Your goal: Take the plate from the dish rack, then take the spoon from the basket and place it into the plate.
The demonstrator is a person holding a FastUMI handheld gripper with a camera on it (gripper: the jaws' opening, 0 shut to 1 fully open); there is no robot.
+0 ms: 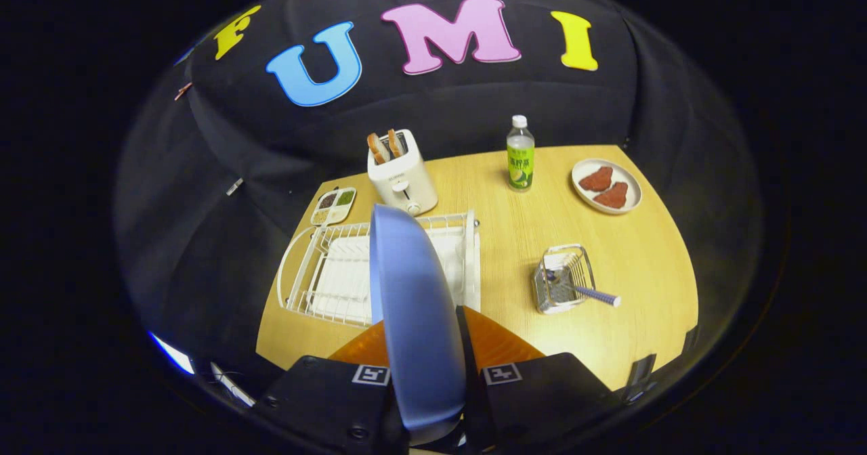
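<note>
Bright, even overhead light (strong fisheye bending at edges)

Blue plate (413, 306) upright on edge; spoon (588, 294) in basket (563, 277).

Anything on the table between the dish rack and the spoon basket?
No. In the gripper view, bare wood separates the dish rack from the basket; the jaws hold the blue plate.

Two plates (414, 313) (606, 185), one bottle (520, 154), one toaster (402, 174)
</note>
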